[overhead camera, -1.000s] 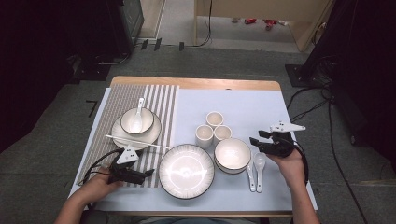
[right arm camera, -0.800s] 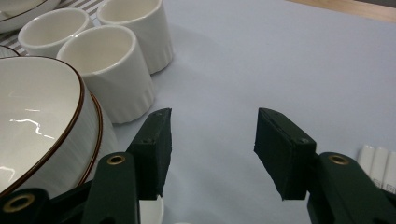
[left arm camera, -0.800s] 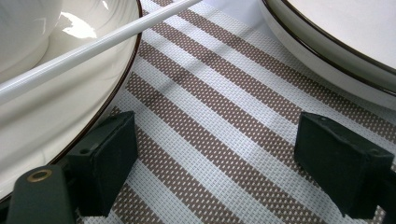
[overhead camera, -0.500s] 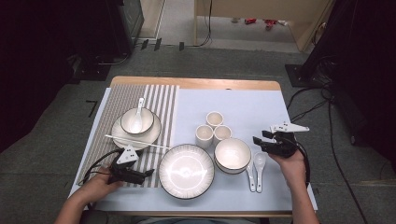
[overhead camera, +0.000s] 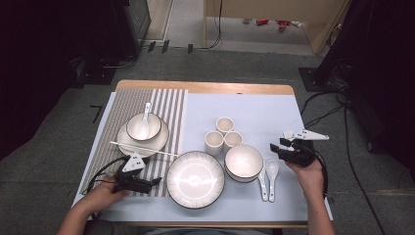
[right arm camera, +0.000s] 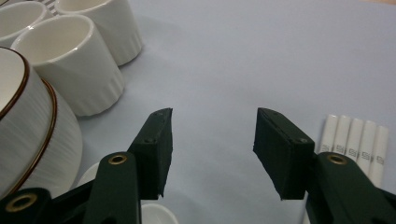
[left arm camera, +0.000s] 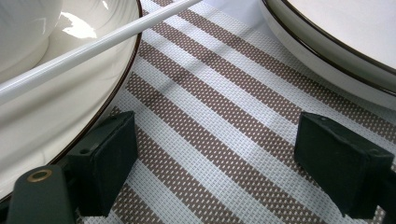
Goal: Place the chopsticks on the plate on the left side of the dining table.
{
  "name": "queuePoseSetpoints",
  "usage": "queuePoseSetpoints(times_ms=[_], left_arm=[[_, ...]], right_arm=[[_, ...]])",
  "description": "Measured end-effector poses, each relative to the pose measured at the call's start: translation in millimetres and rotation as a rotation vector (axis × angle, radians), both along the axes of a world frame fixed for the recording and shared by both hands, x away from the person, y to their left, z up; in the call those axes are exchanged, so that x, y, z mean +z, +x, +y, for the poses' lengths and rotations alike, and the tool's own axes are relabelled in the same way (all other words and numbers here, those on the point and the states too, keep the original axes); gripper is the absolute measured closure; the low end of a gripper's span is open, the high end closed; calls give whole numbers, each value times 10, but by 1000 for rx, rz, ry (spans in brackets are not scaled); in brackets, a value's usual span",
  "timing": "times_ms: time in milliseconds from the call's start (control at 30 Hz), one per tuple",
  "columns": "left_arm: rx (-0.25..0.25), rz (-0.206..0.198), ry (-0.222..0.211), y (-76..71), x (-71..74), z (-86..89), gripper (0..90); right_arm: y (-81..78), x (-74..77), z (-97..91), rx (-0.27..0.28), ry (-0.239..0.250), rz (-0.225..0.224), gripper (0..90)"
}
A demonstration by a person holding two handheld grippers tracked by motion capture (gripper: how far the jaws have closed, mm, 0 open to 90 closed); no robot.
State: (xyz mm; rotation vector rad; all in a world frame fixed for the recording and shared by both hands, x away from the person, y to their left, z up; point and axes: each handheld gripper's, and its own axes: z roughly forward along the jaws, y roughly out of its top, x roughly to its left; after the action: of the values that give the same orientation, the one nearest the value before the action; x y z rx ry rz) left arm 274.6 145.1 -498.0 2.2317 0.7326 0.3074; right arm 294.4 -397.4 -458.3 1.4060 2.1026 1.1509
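A table [overhead camera: 205, 88] holds a light blue mat [overhead camera: 254, 112] and a striped mat [overhead camera: 169, 105].

On the striped mat sits a plate [overhead camera: 157, 142] with a small bowl [overhead camera: 152, 125] on it. A white spoon [overhead camera: 145, 122] rests in that bowl. A white chopstick [overhead camera: 147, 149] lies across the plate's near edge.

A big plate [overhead camera: 195, 179] lies in the middle near the person, with nothing on it. Just beside it stands a bowl [overhead camera: 243, 161], and nothing is seen in it. Behind it stand three cups [overhead camera: 224, 135] close together, each with nothing seen inside. Two spoons [overhead camera: 268, 175] lie just to the right of the bowl.

The left gripper [overhead camera: 155, 180] lies low over the striped mat, between the plate and the big plate. Its jaws stand wide apart with only mat between them.

The right gripper [overhead camera: 277, 149] is held by the right hand [overhead camera: 307, 172], close to the two spoons and the bowl. In the right gripper view its jaws are apart and hold nothing. A bundle of white sticks [right arm camera: 355, 144] lies on the blue mat just beside the right jaw.
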Motion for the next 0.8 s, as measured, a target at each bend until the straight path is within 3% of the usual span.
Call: queuePoseSetpoints(times_ms=[133, 500, 800], left_arm=[[1, 0, 0, 0, 0, 0, 138], [1, 0, 0, 0, 0, 0, 138], [0, 0, 0, 0, 0, 0, 138]], right_arm=[[-3, -20, -26, -6, 18, 3, 470], [6, -67, -101, -39, 10, 1, 474], [-7, -90, -217, -99, 23, -17, 484]])
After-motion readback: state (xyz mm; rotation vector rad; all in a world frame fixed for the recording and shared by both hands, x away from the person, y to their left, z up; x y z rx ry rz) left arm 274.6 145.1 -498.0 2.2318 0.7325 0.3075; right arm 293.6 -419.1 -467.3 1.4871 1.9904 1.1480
